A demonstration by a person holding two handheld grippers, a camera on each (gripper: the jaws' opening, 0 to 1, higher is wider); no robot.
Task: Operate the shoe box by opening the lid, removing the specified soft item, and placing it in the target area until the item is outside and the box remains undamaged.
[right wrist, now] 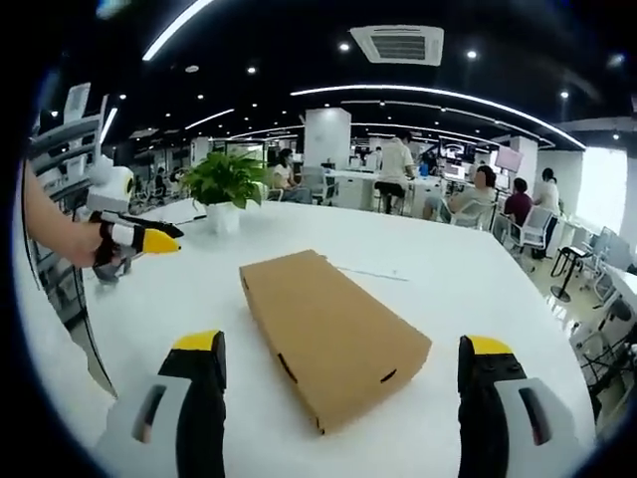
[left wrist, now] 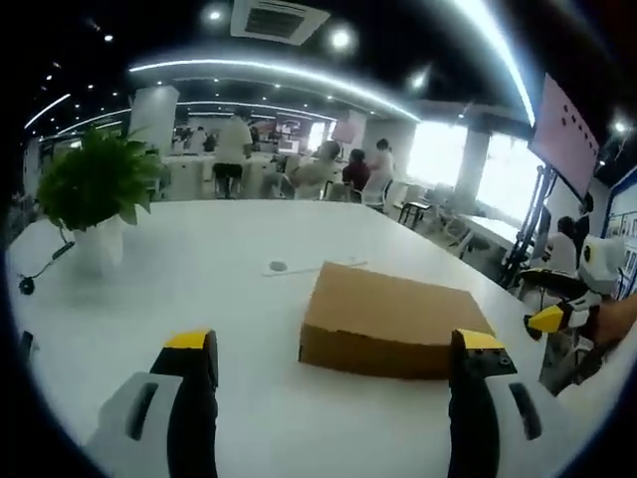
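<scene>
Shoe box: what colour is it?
Plain brown cardboard; the box shows best in the right gripper view.

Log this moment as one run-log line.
box: lid shut, on table | left gripper: open, empty | right gripper: open, empty | plant: far corner

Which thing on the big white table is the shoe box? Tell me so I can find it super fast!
Start at the big white table. Near its middle lies the shoe box, flat, plain brown cardboard, with its lid shut. The only other big thing nearby is a green potted plant further back, so the box is the only brown, flat, rectangular thing there.
</scene>
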